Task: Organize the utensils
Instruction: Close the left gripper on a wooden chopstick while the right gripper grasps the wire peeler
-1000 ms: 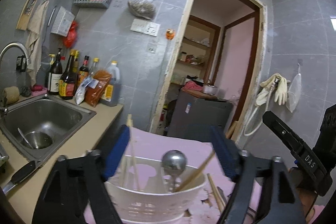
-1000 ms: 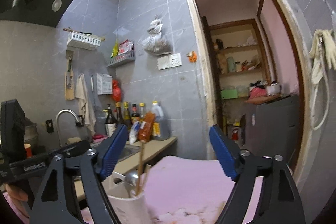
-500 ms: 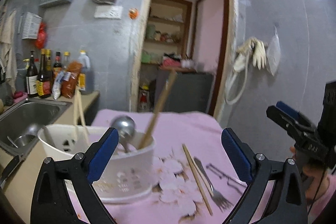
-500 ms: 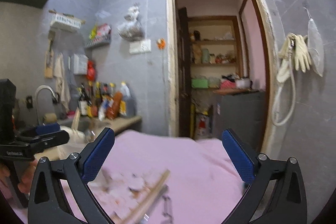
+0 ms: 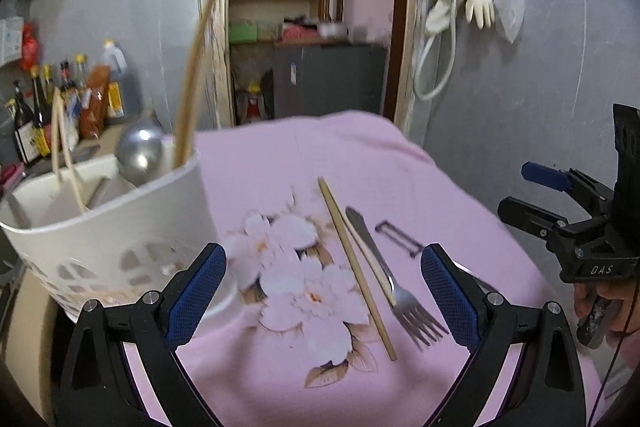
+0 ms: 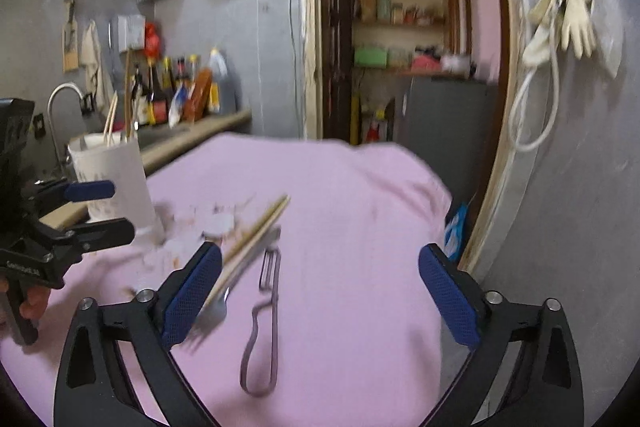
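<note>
Left wrist: slim wooden chopsticks (image 5: 356,267), steel fork (image 5: 394,283).

Both views have swung rightward — chopsticks (image 5: 356,263), fork (image 5: 394,281) and peeler (image 6: 266,311) now visible.

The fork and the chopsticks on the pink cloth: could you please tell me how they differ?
The fork is grey metal with tines at its near end; the chopsticks are plain pale wooden sticks. The chopsticks reach farther at both ends than the fork. Both lie flat, side by side, on the pink cloth.
</note>
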A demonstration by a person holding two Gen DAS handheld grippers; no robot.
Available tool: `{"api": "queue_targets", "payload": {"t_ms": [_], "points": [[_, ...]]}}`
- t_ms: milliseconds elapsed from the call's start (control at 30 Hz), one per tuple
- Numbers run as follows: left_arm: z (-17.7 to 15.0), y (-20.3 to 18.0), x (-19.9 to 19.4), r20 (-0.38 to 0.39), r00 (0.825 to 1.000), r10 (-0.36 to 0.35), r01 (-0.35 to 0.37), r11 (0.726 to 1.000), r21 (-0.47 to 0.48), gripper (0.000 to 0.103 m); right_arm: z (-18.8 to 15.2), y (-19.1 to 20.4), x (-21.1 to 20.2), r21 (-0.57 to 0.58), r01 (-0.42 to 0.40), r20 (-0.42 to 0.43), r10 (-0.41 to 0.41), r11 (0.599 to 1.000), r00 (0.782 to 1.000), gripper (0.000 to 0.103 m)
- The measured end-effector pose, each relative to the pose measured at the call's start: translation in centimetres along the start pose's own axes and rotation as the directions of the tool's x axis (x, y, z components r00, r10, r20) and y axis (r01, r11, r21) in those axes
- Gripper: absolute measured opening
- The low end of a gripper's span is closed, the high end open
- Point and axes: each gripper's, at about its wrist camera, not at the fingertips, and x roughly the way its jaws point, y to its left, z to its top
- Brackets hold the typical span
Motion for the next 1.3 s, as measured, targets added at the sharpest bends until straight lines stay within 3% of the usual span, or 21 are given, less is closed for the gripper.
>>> {"api": "queue_targets", "payload": {"t_ms": [67, 133, 233, 433, 600, 900, 1167, 1300], "points": [[0.0, 0.0, 1.0, -0.042, 0.999, -0.016, 0.015, 1.000, -0.008, 0.089, -0.3, -0.3, 0.8, 0.012, -0.029, -0.050, 0.030, 0.999, 0.998, 0.086], [0.0, 0.0, 2.4, -0.103, 0.994, -0.045, 0.043, 0.999, -0.018, 0.072, -0.6, -0.4, 1.5, 0.022, -0.052, -0.093, 0.054, 0.998, 0.994, 0.078], [0.1, 0.3, 4.4, -0.173, 0.982, -0.074, 0.068, 0.997, -0.039, 0.057, -1.0, -0.2, 2.5, 0.030, -0.091, -0.155, 0.094, 0.995, 0.983, 0.067], [0.9, 0.7, 8.2, -0.278, 0.955, -0.103, 0.087, 0.994, -0.069, 0.033, -1.5, 0.8, 4.3, 0.012, -0.148, -0.251, 0.146, 0.989, 0.957, 0.055], [1.6, 1.6, 10.6, -0.332, 0.935, -0.129, 0.096, 0.989, -0.113, 0.029, -1.6, 1.5, 5.9, -0.019, -0.158, -0.302, 0.145, 0.987, 0.942, 0.048], [2.6, 1.8, 12.4, -0.347, 0.927, -0.142, 0.106, 0.987, -0.120, 0.021, -0.7, 1.8, 9.1, -0.014, -0.148, -0.359, 0.133, 0.989, 0.924, 0.042], [2.8, 1.7, 13.0, -0.366, 0.916, -0.165, 0.115, 0.981, -0.153, 0.007, -0.4, 1.6, 9.5, 0.002, -0.119, -0.366, 0.111, 0.993, 0.924, 0.018], [2.4, 1.7, 12.3, -0.376, 0.914, -0.152, 0.091, 0.980, -0.176, 0.006, -0.2, 1.3, 9.6, 0.022, -0.110, -0.376, 0.111, 0.994, 0.920, 0.017]]}}
